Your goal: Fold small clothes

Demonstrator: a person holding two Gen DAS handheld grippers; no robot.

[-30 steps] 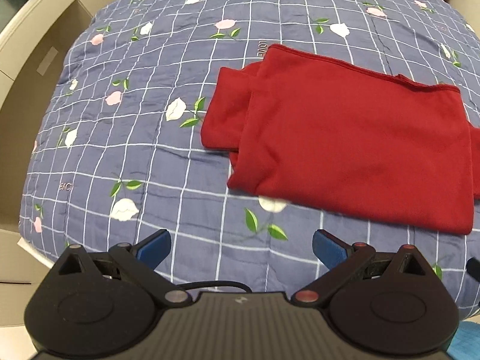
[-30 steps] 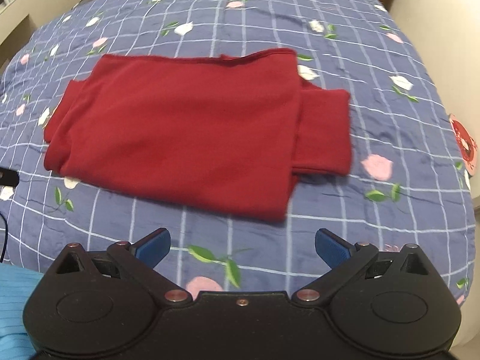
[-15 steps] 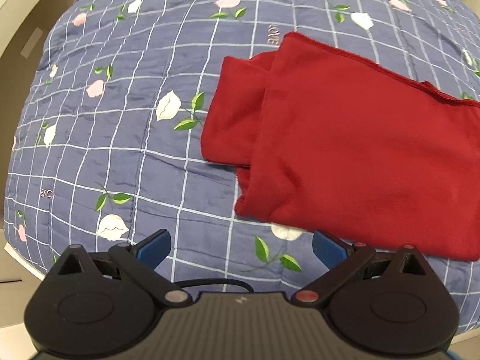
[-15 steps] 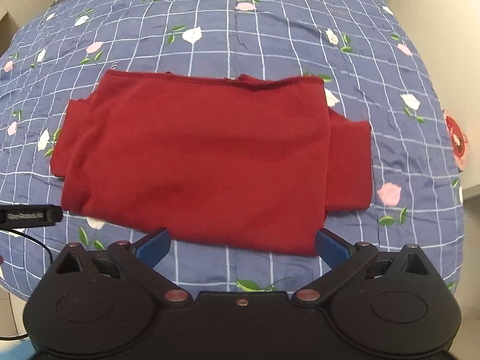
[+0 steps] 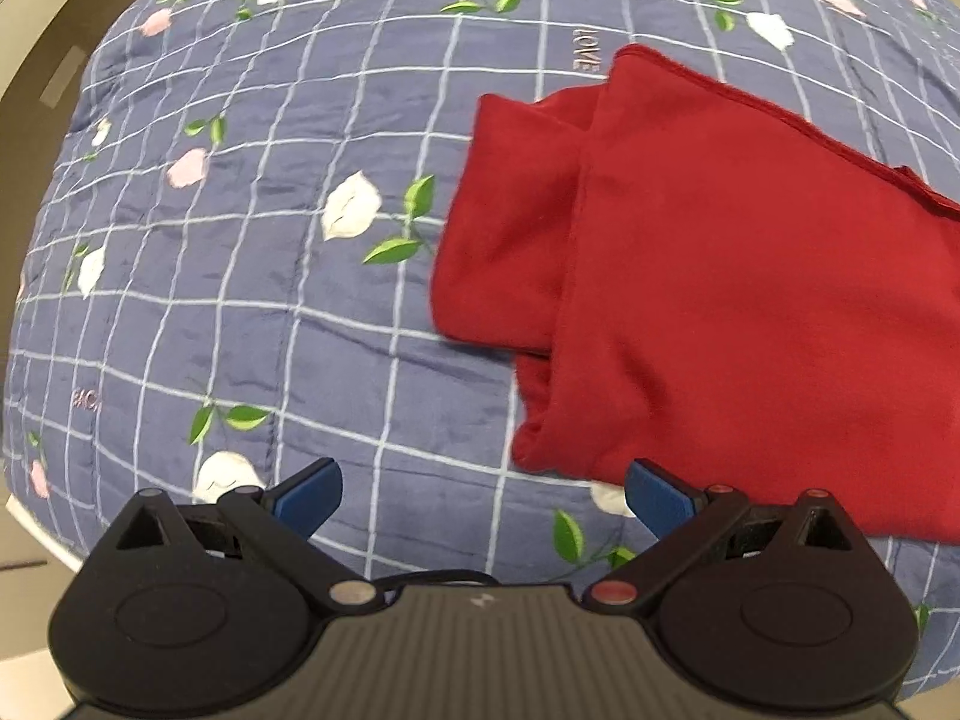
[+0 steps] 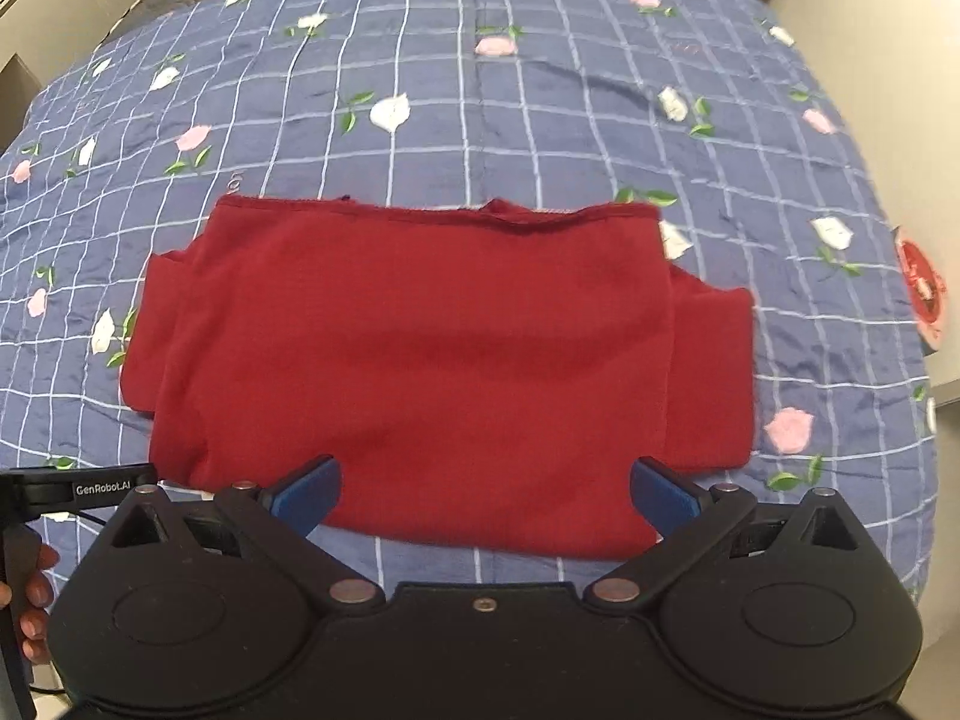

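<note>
Spread flat on the bed, a red garment (image 6: 420, 348) lies folded on a blue quilt (image 6: 480, 108) that is checked with white lines and printed with pink and white flowers. From the right wrist view the garment reads as a wide rectangle with a hemmed far edge, and a narrower folded flap sticks out from under it at each side. The right flap (image 6: 714, 372) reaches a little past the main panel; the left flap (image 6: 150, 330) does the same on the other side.

The right tool (image 6: 483, 489) stands with its two blue fingertips (image 6: 306, 492) wide apart, holding nothing, over the near edge of the garment; whether the tips touch the cloth cannot be told. At the left edge of that view a black bar labelled GenRobot.AI (image 6: 84, 487) shows, with a person's fingers (image 6: 33, 600) wrapped around a handle below it.

From the left wrist view the garment (image 5: 750, 300) fills the right half of the picture, its left flap (image 5: 510, 228) lying on the quilt (image 5: 270, 180) and partly tucked under the main panel. The left tool (image 5: 483, 501) is likewise spread wide and empty, poised above the quilt near the garment's near-left corner (image 5: 540, 450), with its right fingertip (image 5: 657, 504) just beside the cloth edge. A thin black cable (image 5: 444, 576) loops in front of the tool's body.
</note>
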